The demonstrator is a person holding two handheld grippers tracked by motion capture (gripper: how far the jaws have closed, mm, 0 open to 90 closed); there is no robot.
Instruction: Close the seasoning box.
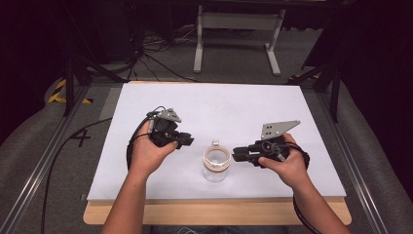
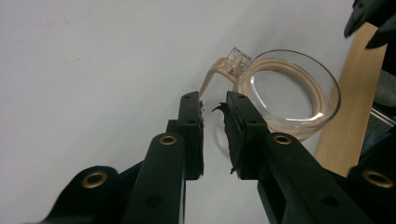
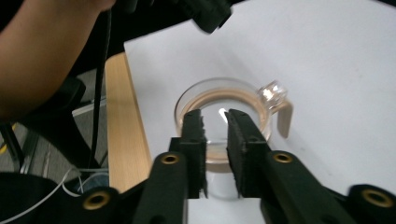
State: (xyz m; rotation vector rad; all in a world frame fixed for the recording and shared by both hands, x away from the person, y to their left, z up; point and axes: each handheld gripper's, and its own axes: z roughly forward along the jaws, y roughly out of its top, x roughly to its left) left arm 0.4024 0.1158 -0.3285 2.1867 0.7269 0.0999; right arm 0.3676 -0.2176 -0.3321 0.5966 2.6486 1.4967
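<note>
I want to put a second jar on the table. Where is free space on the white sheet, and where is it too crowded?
Free: the far half of the white sheet, beyond both grippers, and its outer strips past each hand. Crowded: the near middle, where the glass jar stands between the left gripper and the right gripper.

Glossy clear glass jar [image 1: 216, 165], matt white tabletop [image 1: 219, 105]

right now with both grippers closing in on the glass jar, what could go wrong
The glass jar stands free on the white sheet, near its front edge; a sideways nudge from the right gripper could tip or slide it. The left gripper might pull the beige cable end and drag the jar over.
</note>
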